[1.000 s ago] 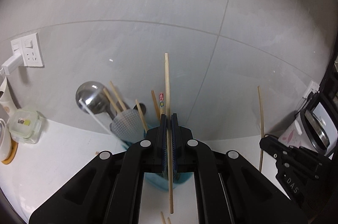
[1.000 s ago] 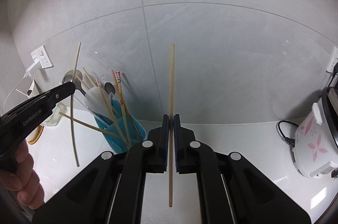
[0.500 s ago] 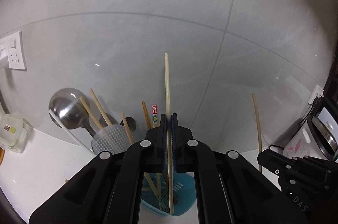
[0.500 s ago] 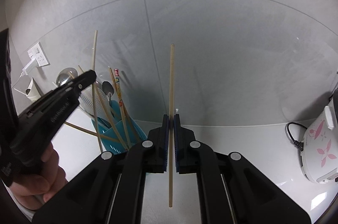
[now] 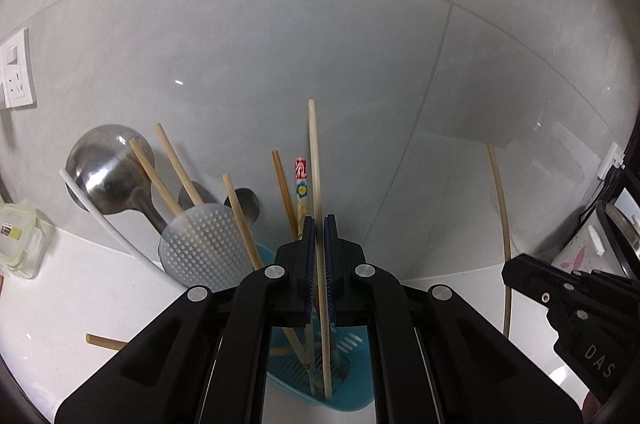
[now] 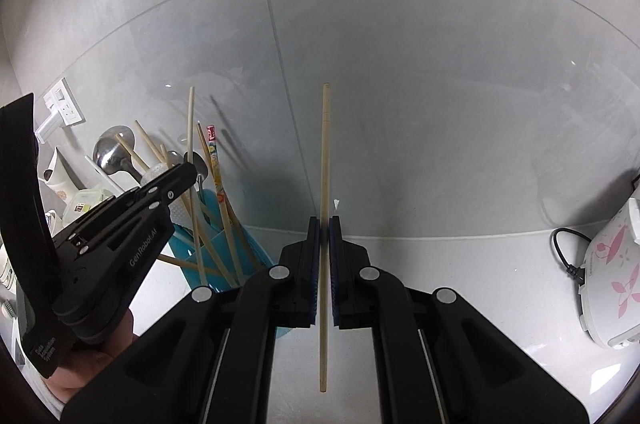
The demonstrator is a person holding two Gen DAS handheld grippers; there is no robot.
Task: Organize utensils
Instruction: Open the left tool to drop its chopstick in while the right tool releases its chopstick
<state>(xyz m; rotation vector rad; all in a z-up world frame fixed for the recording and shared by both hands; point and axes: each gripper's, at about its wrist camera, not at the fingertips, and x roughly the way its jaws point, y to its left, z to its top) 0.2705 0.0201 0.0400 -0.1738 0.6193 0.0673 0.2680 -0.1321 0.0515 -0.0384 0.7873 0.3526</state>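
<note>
Your left gripper point(image 5: 319, 224), clamped on a pale wooden chopstick point(image 5: 316, 183), has dropped over the blue perforated plastic utensil holder point(image 5: 352, 376) near the bench's back edge; tip now inside. Release next. Your right gripper point(image 6: 324, 224) still pinches another long wooden chopstick point(image 6: 325, 159), well clear.

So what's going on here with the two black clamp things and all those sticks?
A person is sorting utensils with two hand-held grippers. The left gripper is shut on a pale chopstick, whose lower end is down inside the blue holder among ladles and other chopsticks. The right gripper is shut on a second chopstick, upright above the white counter, to the right of the holder, not yet in it.
</note>
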